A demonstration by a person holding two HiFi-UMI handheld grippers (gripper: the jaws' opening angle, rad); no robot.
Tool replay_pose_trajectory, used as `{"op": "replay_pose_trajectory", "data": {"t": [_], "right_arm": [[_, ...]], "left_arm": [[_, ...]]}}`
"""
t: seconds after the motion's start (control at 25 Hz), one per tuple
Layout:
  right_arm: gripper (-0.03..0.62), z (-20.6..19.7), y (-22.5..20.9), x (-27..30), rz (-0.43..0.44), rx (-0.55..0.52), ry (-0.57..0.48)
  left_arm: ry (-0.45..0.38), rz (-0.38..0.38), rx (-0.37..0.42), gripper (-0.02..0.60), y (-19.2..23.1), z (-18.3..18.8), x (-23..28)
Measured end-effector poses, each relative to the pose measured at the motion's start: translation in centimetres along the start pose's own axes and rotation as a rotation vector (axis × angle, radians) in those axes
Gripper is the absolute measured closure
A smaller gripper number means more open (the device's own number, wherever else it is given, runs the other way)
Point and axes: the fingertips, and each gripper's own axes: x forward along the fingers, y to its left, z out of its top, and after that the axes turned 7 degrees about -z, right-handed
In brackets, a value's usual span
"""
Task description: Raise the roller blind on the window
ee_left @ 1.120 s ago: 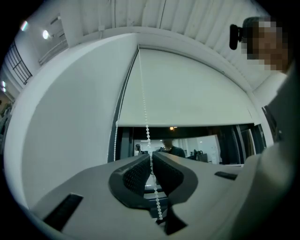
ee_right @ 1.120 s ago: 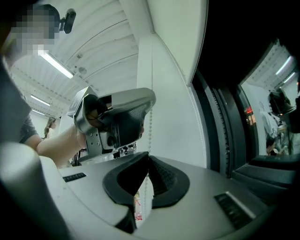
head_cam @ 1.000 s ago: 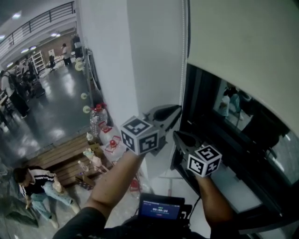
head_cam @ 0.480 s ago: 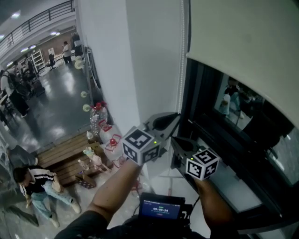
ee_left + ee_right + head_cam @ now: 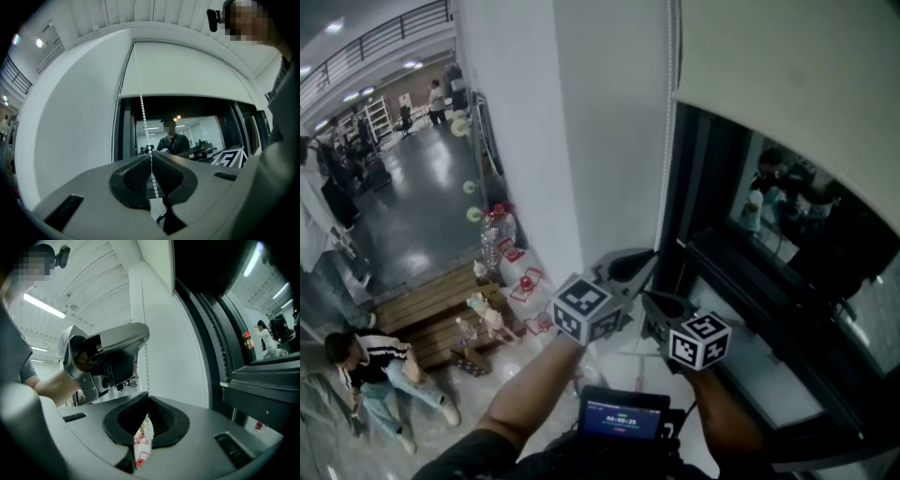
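The cream roller blind (image 5: 787,84) covers the top of the dark window (image 5: 769,244); its bottom edge runs slanting across the upper right of the head view. A white bead chain (image 5: 669,141) hangs along the window's left frame. My left gripper (image 5: 649,255) is shut on this chain (image 5: 143,117), which runs up from between its pads to the blind (image 5: 187,70). My right gripper (image 5: 648,299) sits just below and to the right of it, shut with nothing visible between its jaws. In the right gripper view the chain (image 5: 146,366) hangs just beyond the right gripper (image 5: 148,401), below the left gripper (image 5: 110,357).
A white wall column (image 5: 572,122) stands left of the window. The black frame and sill (image 5: 750,281) lie to the right. Far below on the left are a wooden pallet (image 5: 431,314), a water bottle (image 5: 491,246) and a seated person (image 5: 370,375). A small screen (image 5: 622,415) hangs at my chest.
Both grippers have moved down, the left one drawing the chain with it. The blind's bottom edge has risen a little, showing more window.
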Motion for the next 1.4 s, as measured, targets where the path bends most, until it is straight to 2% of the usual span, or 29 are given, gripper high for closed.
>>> {"op": "replay_pose_trajectory", "data": {"t": [0.28, 0.52, 1.04, 1.12, 1.24, 1.28, 1.4], "right_arm": [[0.594, -1.6, -0.2, 0.2, 0.001, 0.016, 0.024], [0.594, -3.0, -0.6, 0.2, -0.003, 0.048, 0.040], [0.592, -7.6, -1.0, 0.3, -0.011, 0.044, 0.151], [0.591, -7.2, -1.2, 0.2, -0.023, -0.008, 0.161], [0.513, -5.0, -2.0, -0.9, -0.064, -0.072, 0.128], [0.482, -3.8, -2.3, -1.4, -0.069, -0.078, 0.103], [0.482, 1.3, -2.4, -2.3, -0.048, -0.080, 0.003]], "left_arm": [[0.059, 0.005, 0.021, 0.577, -0.8, -2.2, 0.1], [0.091, 0.001, -0.002, 0.581, -0.9, -4.0, 0.4], [0.192, -0.001, -0.015, 0.583, -1.6, -9.1, -0.3], [0.215, 0.006, -0.010, 0.584, -0.7, -9.2, -0.2], [0.224, 0.017, -0.015, 0.584, 0.2, -9.4, -0.5], [0.216, 0.022, -0.028, 0.584, 0.3, -9.4, -0.8], [0.194, 0.035, -0.047, 0.584, 0.6, -9.1, -1.3]]}}
